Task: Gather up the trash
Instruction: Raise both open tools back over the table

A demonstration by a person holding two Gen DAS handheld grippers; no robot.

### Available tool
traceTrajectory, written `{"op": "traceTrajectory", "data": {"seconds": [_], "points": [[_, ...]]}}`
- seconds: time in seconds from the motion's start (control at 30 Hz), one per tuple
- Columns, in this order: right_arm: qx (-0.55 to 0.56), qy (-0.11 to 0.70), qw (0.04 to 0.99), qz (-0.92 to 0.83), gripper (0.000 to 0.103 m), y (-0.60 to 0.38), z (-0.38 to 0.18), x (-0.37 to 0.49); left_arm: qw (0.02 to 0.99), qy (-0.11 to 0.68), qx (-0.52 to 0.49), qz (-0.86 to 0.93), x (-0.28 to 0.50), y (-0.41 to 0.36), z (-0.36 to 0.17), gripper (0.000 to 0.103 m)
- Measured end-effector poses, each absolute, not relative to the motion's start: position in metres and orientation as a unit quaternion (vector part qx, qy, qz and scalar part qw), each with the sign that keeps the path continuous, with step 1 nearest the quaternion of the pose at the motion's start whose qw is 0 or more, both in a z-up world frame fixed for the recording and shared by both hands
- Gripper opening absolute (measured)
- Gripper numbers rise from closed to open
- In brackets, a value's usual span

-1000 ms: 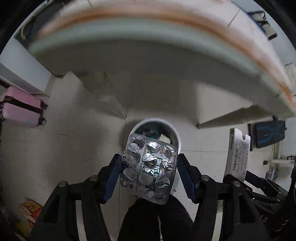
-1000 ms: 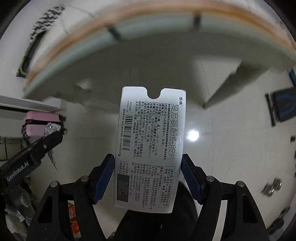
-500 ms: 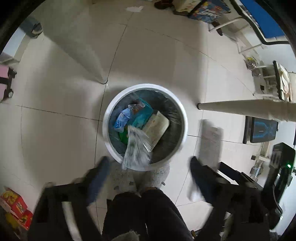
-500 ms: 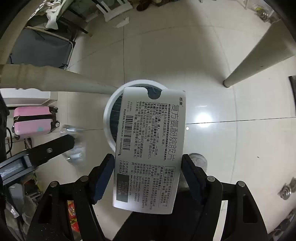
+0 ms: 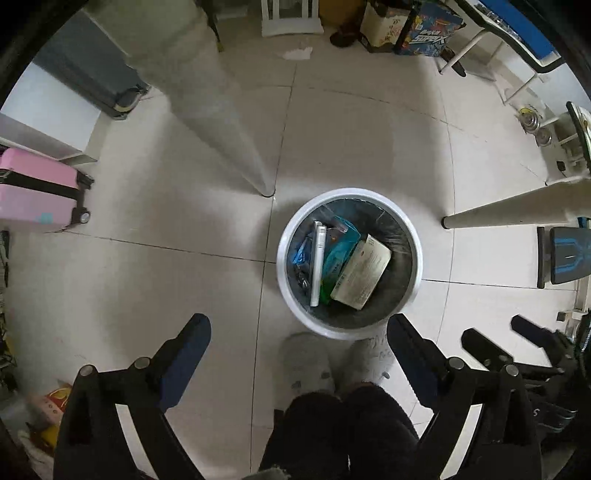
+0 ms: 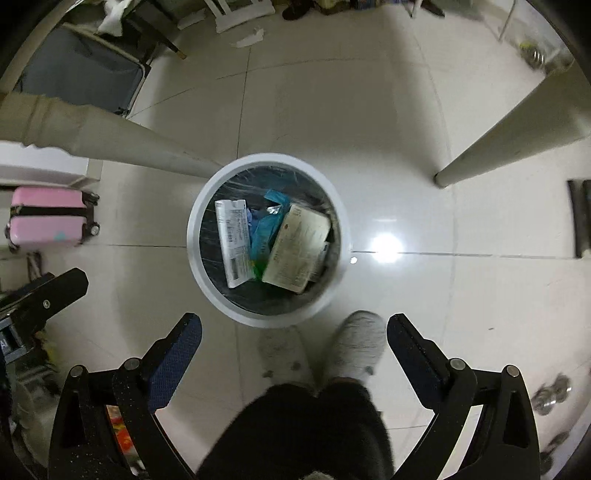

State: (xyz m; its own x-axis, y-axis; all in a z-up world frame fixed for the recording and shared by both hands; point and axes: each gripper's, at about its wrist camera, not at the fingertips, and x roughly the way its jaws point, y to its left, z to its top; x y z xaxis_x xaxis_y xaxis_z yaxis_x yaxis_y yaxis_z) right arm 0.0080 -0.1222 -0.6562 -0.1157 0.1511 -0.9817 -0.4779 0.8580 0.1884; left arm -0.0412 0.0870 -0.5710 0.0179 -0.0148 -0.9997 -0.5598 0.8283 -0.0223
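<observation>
A round white trash bin (image 5: 283, 266) with a dark liner stands on the tiled floor below me; it also shows in the right wrist view (image 6: 194, 243). Inside lie a white medicine box (image 6: 233, 243), a beige box (image 6: 299, 247), teal and blue wrappers (image 6: 264, 232). In the left wrist view the white medicine box (image 5: 317, 266) shows edge-on beside the beige box (image 5: 362, 271). My left gripper (image 5: 299, 332) is open and empty above the bin's near side. My right gripper (image 6: 295, 330) is open and empty above the bin.
White table legs (image 5: 229, 122) (image 6: 509, 140) slant down beside the bin. A pink suitcase (image 5: 33, 192) stands at the left. My feet in grey slippers (image 6: 354, 343) are just before the bin. Boxes and chair legs (image 5: 406, 22) line the far wall.
Both grippers tilted down from the table edge to over the bin. The left let go of the blister pack, then the right opened and dropped the white medicine box into the bin.
</observation>
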Motion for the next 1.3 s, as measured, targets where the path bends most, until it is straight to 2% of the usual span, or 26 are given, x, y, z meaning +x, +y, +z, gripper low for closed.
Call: {"op": "traceTrajectory", "data": {"seconds": [0.23,0.87,1.07,1.2,1.3], "points": [[-0.151,0.672,0.686,0.234,0.101,-0.124,-0.565,0.002,0.696,0.655,-0.211,0.204,-0.054,0.082,-0.507,0.098],[-0.127,0.633,0.722,0.248,0.101,-0.133,-0.303,-0.049,0.742,0.607,-0.194,0.207,-0.079,0.085,-0.296,0.098],[-0.075,0.620,0.738,0.256,0.101,-0.125,-0.233,-0.024,0.762,0.575,-0.193,0.226,-0.045,0.107,-0.253,0.098],[-0.047,0.609,0.751,0.253,0.101,-0.112,-0.205,0.023,0.782,0.552,-0.158,0.243,0.007,0.121,-0.234,0.098],[-0.039,0.598,0.762,0.247,0.101,-0.101,-0.188,0.077,0.789,0.539,-0.150,0.254,0.064,0.138,-0.224,0.103]]}}
